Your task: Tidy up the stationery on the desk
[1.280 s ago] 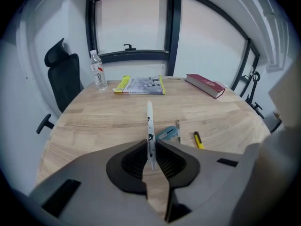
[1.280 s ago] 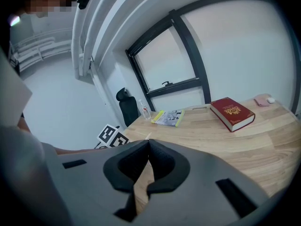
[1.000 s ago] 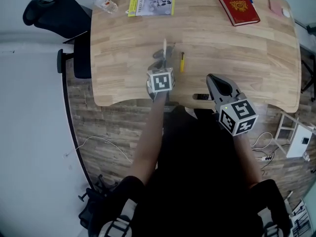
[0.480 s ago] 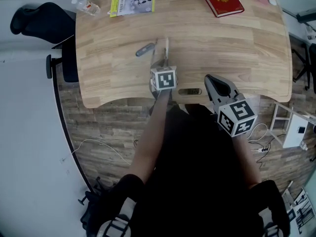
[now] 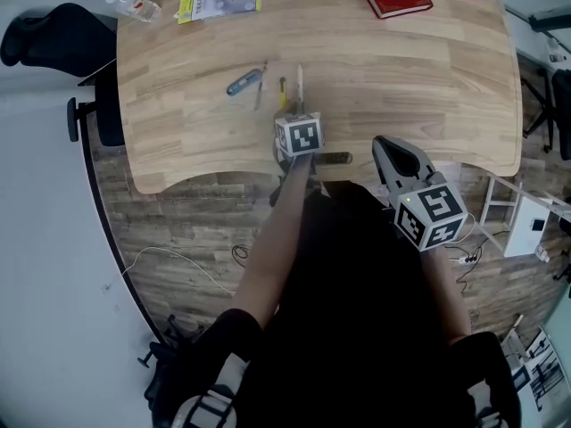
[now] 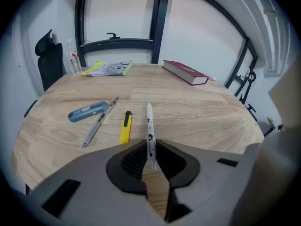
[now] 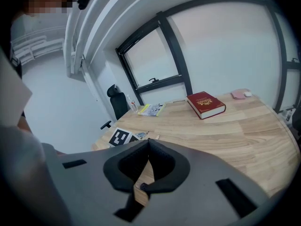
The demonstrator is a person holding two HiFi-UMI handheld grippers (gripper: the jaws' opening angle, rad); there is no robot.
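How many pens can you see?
2. One white pen is clamped in the left gripper; one slim grey pen lies on the desk between the blue tool and yellow cutter.

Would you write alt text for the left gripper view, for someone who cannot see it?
The left gripper is shut on a white pen pointing away over a wooden desk. To its left lie a yellow utility knife, a grey pen and a blue tool; a red book and yellow booklet sit near the far edge.
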